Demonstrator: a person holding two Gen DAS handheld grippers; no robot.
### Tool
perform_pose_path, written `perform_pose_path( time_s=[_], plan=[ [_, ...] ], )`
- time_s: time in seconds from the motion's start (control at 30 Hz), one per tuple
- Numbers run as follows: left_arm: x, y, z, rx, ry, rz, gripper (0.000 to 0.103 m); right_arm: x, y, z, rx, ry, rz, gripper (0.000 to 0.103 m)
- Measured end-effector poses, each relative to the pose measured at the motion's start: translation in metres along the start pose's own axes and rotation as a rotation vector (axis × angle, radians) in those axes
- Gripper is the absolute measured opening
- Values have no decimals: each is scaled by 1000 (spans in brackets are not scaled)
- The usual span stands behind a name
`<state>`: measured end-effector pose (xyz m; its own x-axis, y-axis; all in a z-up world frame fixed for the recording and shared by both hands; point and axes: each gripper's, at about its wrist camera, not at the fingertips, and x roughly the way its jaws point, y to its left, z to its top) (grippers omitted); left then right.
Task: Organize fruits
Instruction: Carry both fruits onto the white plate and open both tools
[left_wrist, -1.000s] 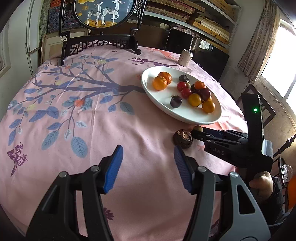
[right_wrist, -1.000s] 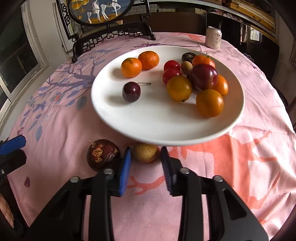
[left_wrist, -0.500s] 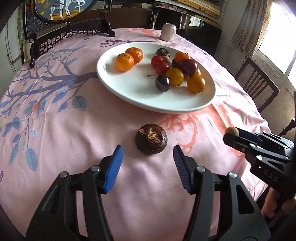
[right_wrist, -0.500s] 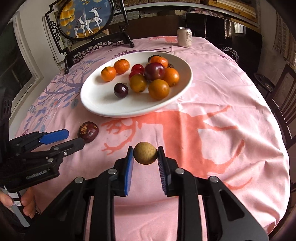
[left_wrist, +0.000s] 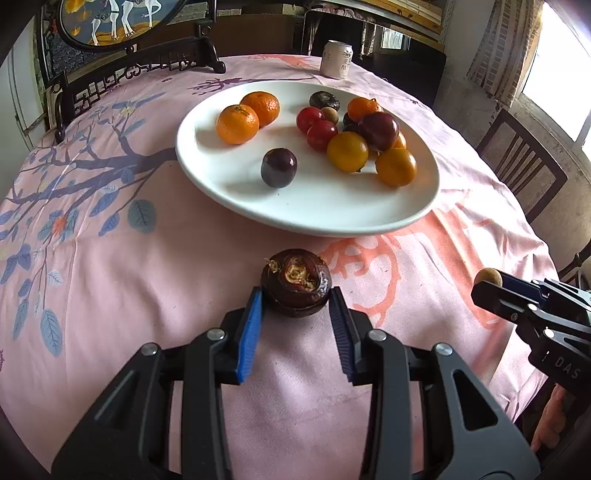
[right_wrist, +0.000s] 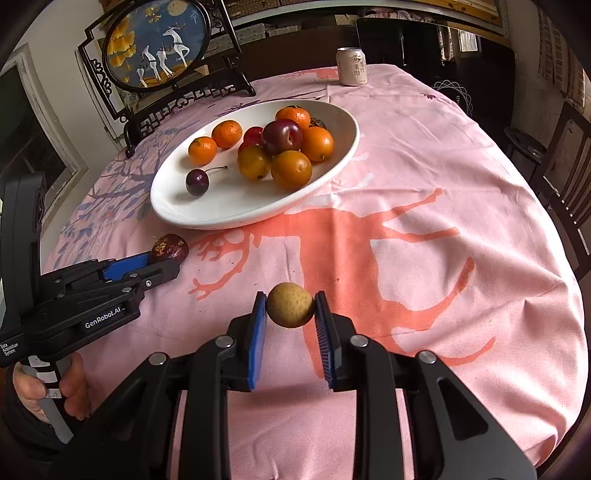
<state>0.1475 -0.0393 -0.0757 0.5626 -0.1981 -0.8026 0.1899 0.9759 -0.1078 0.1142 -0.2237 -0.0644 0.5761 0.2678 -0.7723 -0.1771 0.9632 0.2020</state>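
Observation:
A white plate (left_wrist: 325, 218) (right_wrist: 229, 206) holds several fruits: oranges, red and dark plums, a cherry. A dark brown wrinkled fruit (left_wrist: 295, 282) (right_wrist: 170, 248) lies on the pink cloth just in front of the plate. My left gripper (left_wrist: 295, 308) (right_wrist: 155, 264) is open, its blue pads either side of this fruit, close to its flanks. My right gripper (right_wrist: 290, 304) (left_wrist: 487, 282) is shut on a small tan round fruit (right_wrist: 290, 304) (left_wrist: 487, 276), held above the cloth to the right of the plate.
A drink can (left_wrist: 336, 59) (right_wrist: 352, 66) stands behind the plate. A framed round deer picture on a dark stand (right_wrist: 162, 48) sits at the back left. Chairs (left_wrist: 521, 162) stand at the table's right edge.
My left gripper has moved forward so the brown fruit now sits between its pads. My right gripper has lifted the tan fruit from beside the plate and drawn it back to the right.

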Motion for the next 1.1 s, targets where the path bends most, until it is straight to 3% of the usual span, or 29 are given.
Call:
perform_pose_path(
  time_s=[0.77,1.1],
  plan=[
    [-52,6,-10,-6,-81,-48,37,-2,21,2,-54,-3,13,26],
    [-57,13,26,8,-130,-31,37,-1,49,51,-152,-70,72,26]
  ],
)
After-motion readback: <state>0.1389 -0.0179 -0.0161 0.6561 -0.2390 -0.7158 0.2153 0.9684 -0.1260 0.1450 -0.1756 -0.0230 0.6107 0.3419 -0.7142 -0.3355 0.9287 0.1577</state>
